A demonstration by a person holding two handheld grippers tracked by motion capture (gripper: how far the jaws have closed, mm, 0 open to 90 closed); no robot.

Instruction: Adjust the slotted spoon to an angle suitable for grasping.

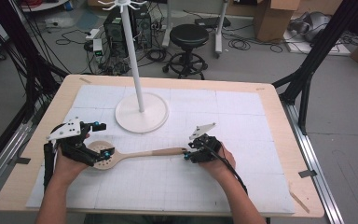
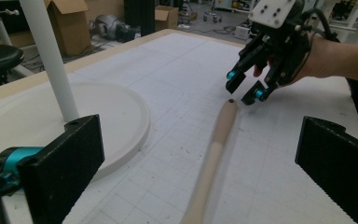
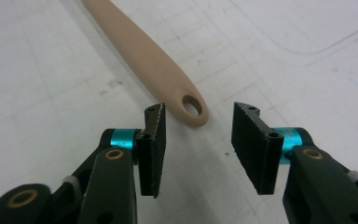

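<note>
The right gripper [image 3: 198, 140] sits low in the middle of its own view, jaws spread apart with nothing between them, the rubbery ribbed pads just short of the spoon's handle tip. The left gripper [image 2: 200, 186] is spread wide too, its jaws straddling the handle without touching it; in the high view it hovers at the left, over the bowl end.

The spoon [image 1: 140, 153] lies flat across the lower middle of the high view, bowl to the left, handle pointing right. It looks like pale wood or bamboo: smooth, matte, stiff, light, not fragile. The bowl is round and pierced with small holes; the handle is a rounded, tapering stick ending in a hanging hole [image 3: 191, 105]. I'd pinch the handle just behind that hole, across its narrow width, since the rounded finish may roll.

Beyond it, upper centre, stands a white stand [image 1: 141, 114] with a round base, on a white gridded mat [image 1: 242, 186].
</note>
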